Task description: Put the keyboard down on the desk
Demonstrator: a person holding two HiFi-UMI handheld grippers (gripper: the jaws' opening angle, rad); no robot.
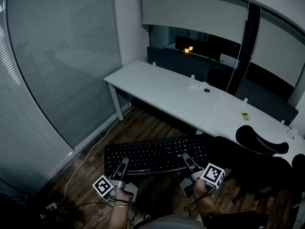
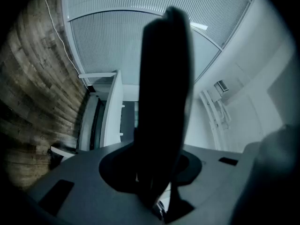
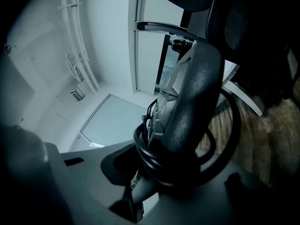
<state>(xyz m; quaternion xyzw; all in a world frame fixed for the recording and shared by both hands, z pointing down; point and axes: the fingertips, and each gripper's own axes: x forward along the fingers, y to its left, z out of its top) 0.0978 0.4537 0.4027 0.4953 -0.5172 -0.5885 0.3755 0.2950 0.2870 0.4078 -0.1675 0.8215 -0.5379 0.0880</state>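
A black keyboard (image 1: 157, 155) hangs level above the wooden floor, short of the long white desk (image 1: 162, 87). My left gripper (image 1: 122, 164) is shut on the keyboard's near-left edge. My right gripper (image 1: 186, 159) is shut on its near-right edge. In the left gripper view the keyboard (image 2: 164, 93) stands as a dark slab between the jaws and blocks the middle. In the right gripper view the keyboard's edge (image 3: 190, 102) sits in the jaws, with its black cable (image 3: 145, 149) looped round it.
A black office chair (image 1: 261, 141) stands at the right, close to the desk. A glass wall with blinds (image 1: 57, 56) runs along the left. A white cable (image 1: 90, 154) and a socket (image 1: 50, 205) lie on the floor. Small items (image 1: 198, 85) and a yellow tag (image 1: 245, 116) sit on the desk.
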